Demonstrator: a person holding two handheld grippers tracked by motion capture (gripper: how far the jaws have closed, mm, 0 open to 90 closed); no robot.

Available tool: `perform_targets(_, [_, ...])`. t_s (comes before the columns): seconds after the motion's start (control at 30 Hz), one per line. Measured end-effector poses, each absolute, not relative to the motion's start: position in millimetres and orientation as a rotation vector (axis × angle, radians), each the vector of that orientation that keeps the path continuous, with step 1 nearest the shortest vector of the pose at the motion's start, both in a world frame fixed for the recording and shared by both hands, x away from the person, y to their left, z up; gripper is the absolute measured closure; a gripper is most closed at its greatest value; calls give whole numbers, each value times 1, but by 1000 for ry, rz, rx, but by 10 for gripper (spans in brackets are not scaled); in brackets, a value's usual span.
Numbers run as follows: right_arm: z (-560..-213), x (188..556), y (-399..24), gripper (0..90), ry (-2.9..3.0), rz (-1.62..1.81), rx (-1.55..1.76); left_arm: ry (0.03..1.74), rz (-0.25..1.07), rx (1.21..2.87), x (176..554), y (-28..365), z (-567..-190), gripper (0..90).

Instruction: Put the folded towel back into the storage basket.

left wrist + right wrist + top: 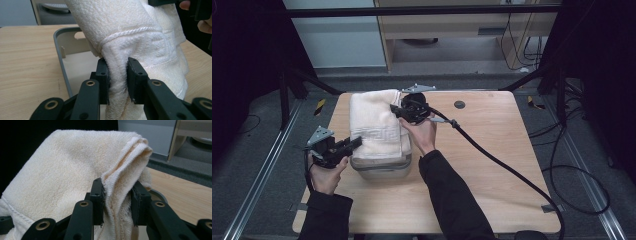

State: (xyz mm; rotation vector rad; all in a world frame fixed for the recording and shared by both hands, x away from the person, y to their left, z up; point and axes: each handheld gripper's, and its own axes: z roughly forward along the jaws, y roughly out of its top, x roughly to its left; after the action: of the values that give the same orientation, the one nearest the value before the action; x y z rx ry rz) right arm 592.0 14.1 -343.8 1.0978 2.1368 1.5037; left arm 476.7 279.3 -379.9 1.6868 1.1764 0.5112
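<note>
A folded cream towel (374, 122) hangs over a grey tray (384, 170) at the table's left middle. My left gripper (357, 143) pinches the towel's near left edge; in the left gripper view its pads squeeze a fold of towel (140, 42) above the tray's rim (58, 53). My right gripper (396, 110) is shut on the towel's far right corner. The right gripper view has layered towel edges (75, 162) bunched between the black jaws.
The wooden table (492, 165) has bare room to the right and front. A thick black cable (502, 162) trails from the right gripper across it. A small dark hole (459, 104) sits near the far edge. Dark frame bars stand around the table.
</note>
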Motion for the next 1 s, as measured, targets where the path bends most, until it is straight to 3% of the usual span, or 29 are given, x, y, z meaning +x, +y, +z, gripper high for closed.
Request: perform_targets(1.0, [-410,607,24,672,2188,1388,1222,1271,543,1852,498,271,-420,727])
